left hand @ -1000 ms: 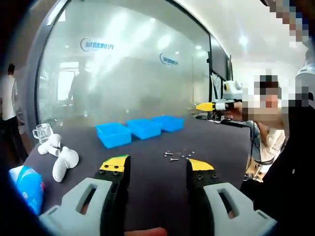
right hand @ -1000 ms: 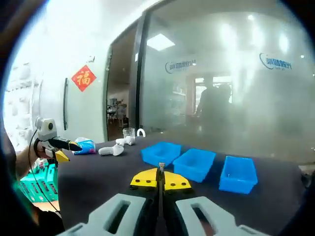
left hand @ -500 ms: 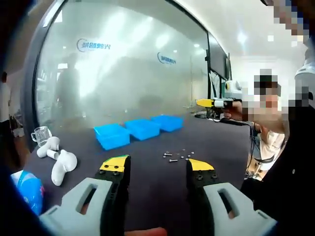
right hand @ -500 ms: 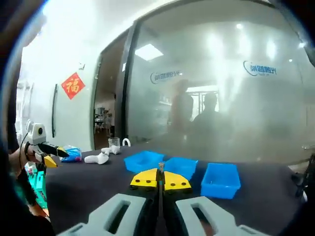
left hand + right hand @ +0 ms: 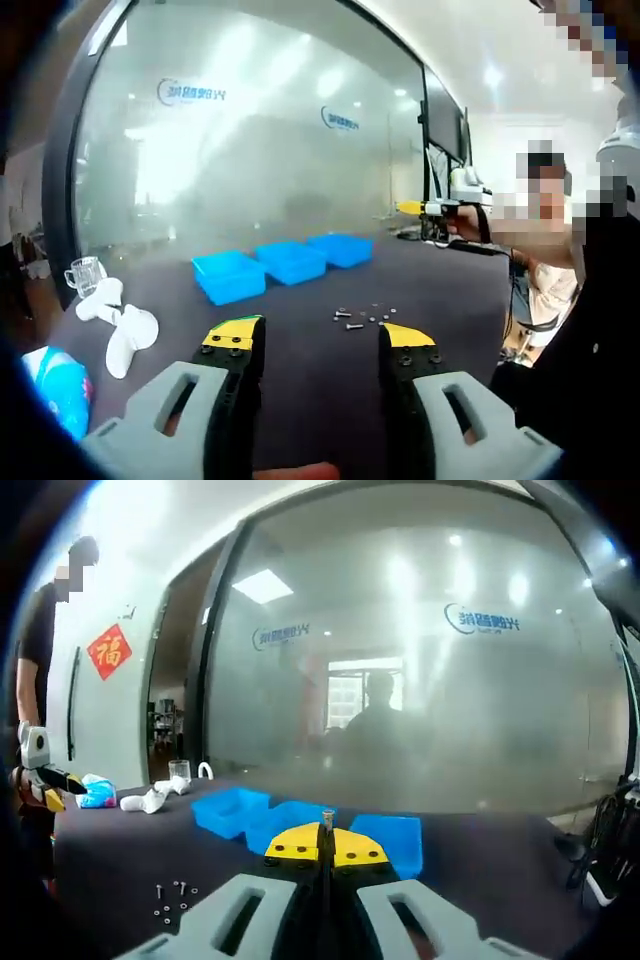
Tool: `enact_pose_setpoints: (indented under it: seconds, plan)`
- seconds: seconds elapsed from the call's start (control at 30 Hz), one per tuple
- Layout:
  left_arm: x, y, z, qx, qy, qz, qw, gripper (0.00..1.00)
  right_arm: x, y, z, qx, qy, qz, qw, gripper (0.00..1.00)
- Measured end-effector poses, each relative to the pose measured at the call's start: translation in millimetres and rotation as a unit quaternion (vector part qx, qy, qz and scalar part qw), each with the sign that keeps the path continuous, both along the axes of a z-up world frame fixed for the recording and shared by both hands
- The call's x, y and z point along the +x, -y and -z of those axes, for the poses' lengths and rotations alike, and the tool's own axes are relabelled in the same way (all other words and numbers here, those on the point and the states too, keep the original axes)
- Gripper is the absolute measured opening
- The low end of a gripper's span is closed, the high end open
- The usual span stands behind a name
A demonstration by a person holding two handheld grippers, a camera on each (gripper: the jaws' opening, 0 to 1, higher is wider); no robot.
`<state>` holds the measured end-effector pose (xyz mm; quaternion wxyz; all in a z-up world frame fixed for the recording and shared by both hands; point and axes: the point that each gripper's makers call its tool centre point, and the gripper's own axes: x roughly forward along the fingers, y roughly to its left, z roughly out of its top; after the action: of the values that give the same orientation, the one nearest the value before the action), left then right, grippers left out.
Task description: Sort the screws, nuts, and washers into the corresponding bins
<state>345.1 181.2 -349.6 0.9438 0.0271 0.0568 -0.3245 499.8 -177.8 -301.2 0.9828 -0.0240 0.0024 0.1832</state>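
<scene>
We have the left tongs (image 5: 325, 340) spread wide, holding nothing, above the dark counter (image 5: 300, 400). Right tongs (image 5: 326, 848) are pinching a screw (image 5: 326, 820) upright between the tips. Loose screws, nuts and washers (image 5: 362, 317) lie on the counter, near the three blue bins (image 5: 285, 262), which sit in a row by the frosted glass wall (image 5: 250, 140).

The right gripper (image 5: 327, 848) has swung around, bringing the loose screws (image 5: 172, 898) into its view.
</scene>
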Motion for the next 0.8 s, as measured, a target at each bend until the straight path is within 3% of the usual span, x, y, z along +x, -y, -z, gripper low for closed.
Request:
enact_pose_setpoints:
  seconds: [0.8]
  plan:
    - [-2.9, 4.1, -1.2, 0.003, -0.001, 0.0, 1.0, 0.45, 124.0, 12.3, 24.4, -0.028, -0.056, 0.049, 0.9968, 0.0]
